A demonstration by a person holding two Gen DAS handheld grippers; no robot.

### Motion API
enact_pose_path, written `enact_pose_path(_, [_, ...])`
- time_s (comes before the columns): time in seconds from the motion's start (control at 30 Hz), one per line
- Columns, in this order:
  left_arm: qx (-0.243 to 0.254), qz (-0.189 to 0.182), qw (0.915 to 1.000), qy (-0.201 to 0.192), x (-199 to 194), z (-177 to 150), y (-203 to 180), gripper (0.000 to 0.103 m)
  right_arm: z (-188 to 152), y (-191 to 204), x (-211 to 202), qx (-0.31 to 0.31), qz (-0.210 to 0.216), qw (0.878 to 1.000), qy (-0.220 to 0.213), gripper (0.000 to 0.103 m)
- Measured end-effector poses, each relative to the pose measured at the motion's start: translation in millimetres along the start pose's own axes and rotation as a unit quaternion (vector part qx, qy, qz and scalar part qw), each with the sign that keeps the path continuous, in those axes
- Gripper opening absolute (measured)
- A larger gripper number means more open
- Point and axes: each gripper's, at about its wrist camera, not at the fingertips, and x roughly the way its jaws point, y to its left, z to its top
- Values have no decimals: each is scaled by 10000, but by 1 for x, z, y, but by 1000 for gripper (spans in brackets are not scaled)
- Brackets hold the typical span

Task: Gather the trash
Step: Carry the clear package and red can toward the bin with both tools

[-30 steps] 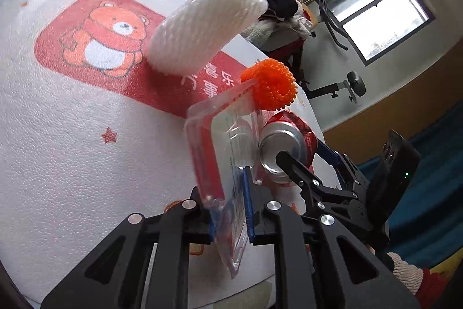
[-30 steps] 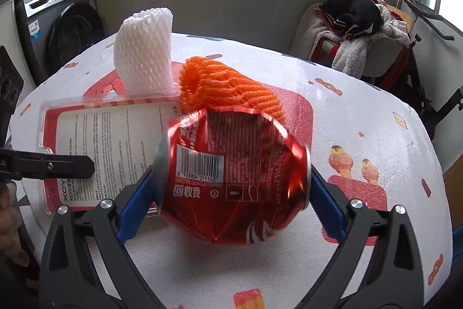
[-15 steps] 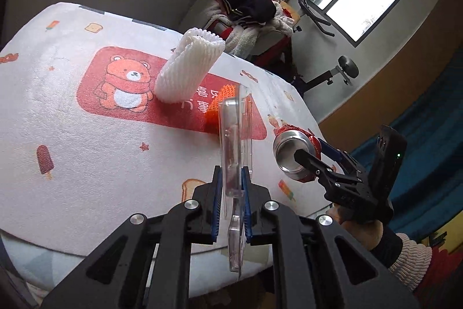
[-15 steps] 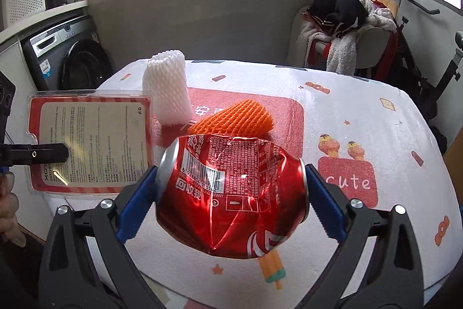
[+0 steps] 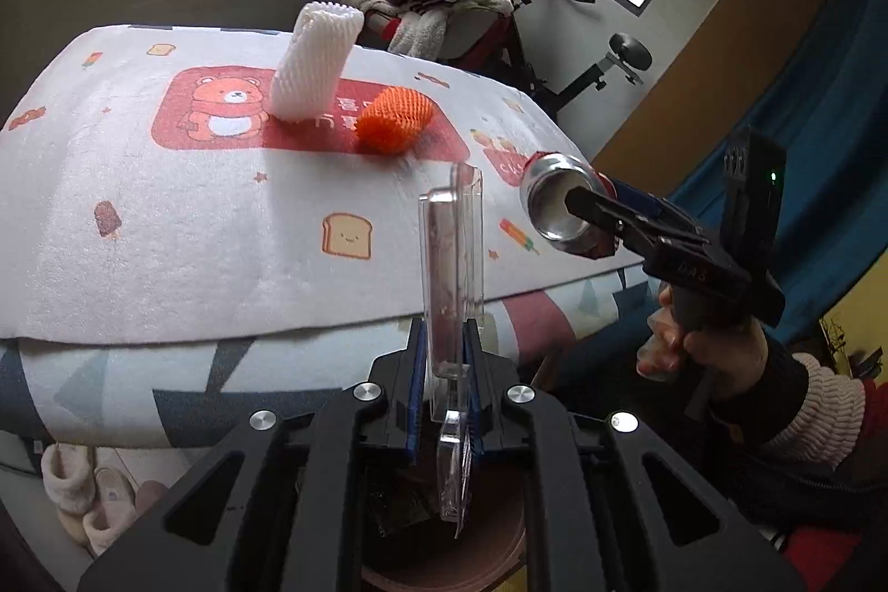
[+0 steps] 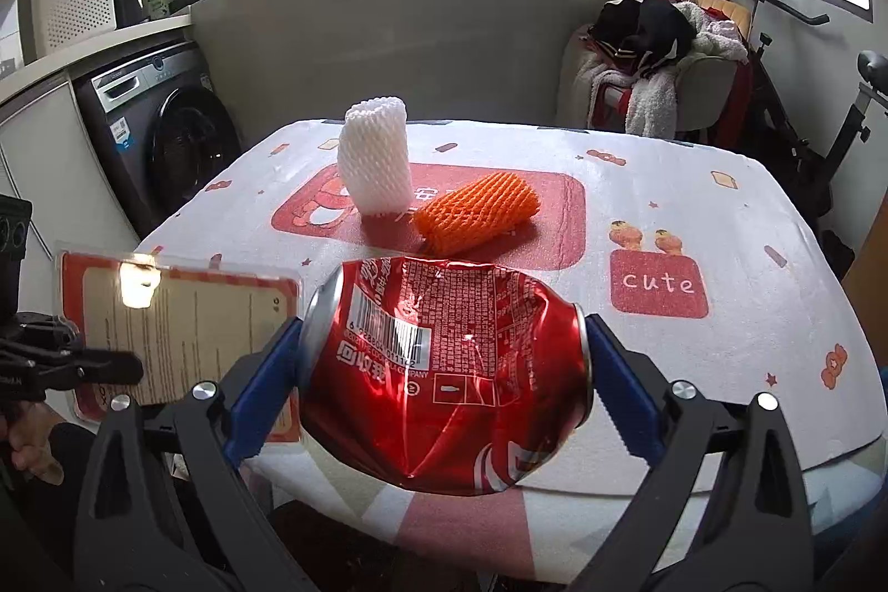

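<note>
My left gripper [image 5: 447, 386] is shut on a clear plastic blister pack [image 5: 452, 259], held edge-on and upright off the table's near edge. Seen from the right wrist, that blister pack [image 6: 183, 314] shows its red-bordered printed card at the left. My right gripper [image 6: 444, 364] is shut on a crushed red soda can [image 6: 444, 370], gripped across its two ends. The same can [image 5: 560, 209] appears at the right of the left wrist view, held in the air. A white foam fruit net [image 6: 376, 162] stands upright on the table, with an orange foam net [image 6: 478, 210] lying beside it.
The table [image 6: 694, 226] wears a white cloth with cartoon prints and a red bear patch. A washing machine [image 6: 161, 131] stands at the left, a chair piled with clothes [image 6: 655, 65] behind the table, an exercise bike [image 5: 599, 65] beyond. Slippers [image 5: 89, 497] lie on the floor.
Both grippers have pulled back from the table and risen, carrying the blister pack and the can. The pack has rolled from tilted to upright. The two foam nets stay in place.
</note>
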Motion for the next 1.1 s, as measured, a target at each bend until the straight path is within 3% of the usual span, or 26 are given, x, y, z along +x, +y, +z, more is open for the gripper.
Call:
enact_pose_path(0.27, [421,-24,9985,340,14,-52,-19,13,-23,5,-18,50,54,10000,5,95])
enact_pose_path(0.6, [1411,494,9858,766,40,-90,-44,14,-43,7,-31,128,87,9999,16,95])
enact_pose_path(0.63, [1421,531,9856,747,42,-92,-44,16,-45,7,-32,136,69,9999,22,95])
enact_pose_path(0.7, [1365,441,9875,658,41,-94,-44,33,-49,4,-35,219,52,9997,40,95])
enact_pose_path(0.73, [1298,376,9892,569,38,-94,-43,51,-52,3,-35,266,63,9996,70,95])
enact_pose_path(0.77, [1223,336,9908,464,35,-93,-42,63,-55,3,-36,279,65,9995,107,95])
enact_pose_path(0.97, [916,590,9939,-152,9,-88,-35,85,-72,11,-38,171,138,9993,297,95])
enact_pose_path(1.1, [759,860,9919,-554,-9,-87,-29,91,-81,21,-37,35,230,9988,427,95])
